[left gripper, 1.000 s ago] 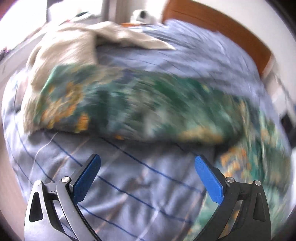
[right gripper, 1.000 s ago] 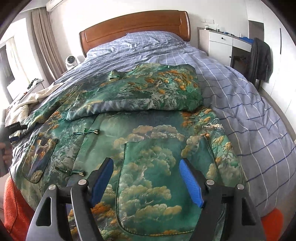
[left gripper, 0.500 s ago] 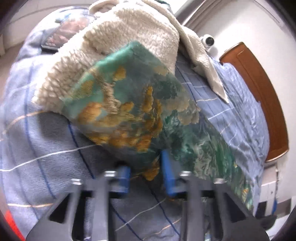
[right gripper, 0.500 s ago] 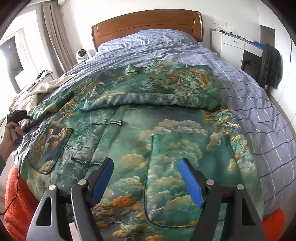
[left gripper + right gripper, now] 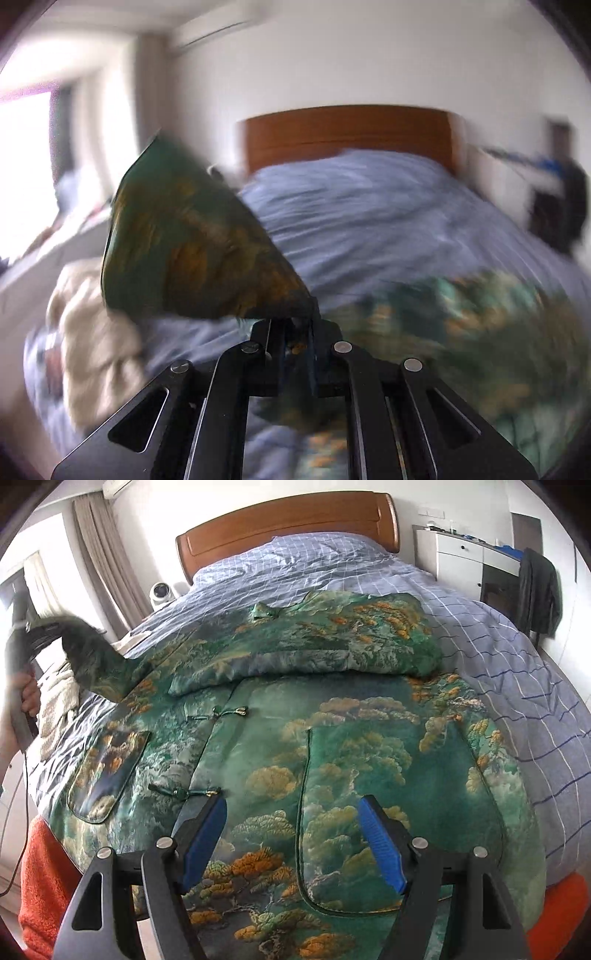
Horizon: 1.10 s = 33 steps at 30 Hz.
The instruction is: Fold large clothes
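Pinching green jacket sleeve point(image 5: 192, 240), left tool point(image 5: 295, 345) closed, right tool point(image 5: 293, 843) wide open

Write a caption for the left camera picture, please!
Left gripper lifts the green jacket's sleeve above the blue bed.

black claw point(image 5: 291, 845) frames, silver screws, ribbed blue pads point(image 5: 380, 849).
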{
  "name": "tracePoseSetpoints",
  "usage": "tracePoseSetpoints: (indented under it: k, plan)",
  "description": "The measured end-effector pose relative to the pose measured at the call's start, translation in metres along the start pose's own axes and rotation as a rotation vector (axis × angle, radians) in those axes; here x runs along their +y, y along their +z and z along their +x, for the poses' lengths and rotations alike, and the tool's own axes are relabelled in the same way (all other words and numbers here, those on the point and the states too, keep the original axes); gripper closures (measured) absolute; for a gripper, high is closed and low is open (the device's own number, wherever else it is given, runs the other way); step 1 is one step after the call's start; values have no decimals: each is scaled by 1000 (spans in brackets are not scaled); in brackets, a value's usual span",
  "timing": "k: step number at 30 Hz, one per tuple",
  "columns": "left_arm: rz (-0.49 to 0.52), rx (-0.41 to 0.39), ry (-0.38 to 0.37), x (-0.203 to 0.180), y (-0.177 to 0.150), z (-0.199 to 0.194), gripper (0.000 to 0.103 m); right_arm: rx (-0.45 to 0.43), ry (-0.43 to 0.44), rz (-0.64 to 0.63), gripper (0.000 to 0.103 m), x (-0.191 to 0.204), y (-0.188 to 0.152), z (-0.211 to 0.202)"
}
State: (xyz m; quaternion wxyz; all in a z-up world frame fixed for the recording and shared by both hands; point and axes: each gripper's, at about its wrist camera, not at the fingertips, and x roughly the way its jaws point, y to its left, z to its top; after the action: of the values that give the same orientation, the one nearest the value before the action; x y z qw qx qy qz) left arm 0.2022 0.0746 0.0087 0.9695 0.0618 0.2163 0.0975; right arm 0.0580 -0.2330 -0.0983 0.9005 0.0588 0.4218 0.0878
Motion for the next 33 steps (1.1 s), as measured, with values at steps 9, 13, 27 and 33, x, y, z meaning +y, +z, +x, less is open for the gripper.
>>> tracePoseSetpoints:
  k: [9,13,27,33]
  plan:
    - [435,119,-170,-157,-76,23,95,-9,-11,42,28,-18,-6,-7]
    - [533,160,-150,-177,-107,30,87,-14,14,49,28,-25,6,-9]
    - [321,266,-212,-102,-136,-28,24,48,469,308,28,-22,159,96]
    - [226,292,-177,-70,-145,-33,24,192,443,342,28,-3,182,174]
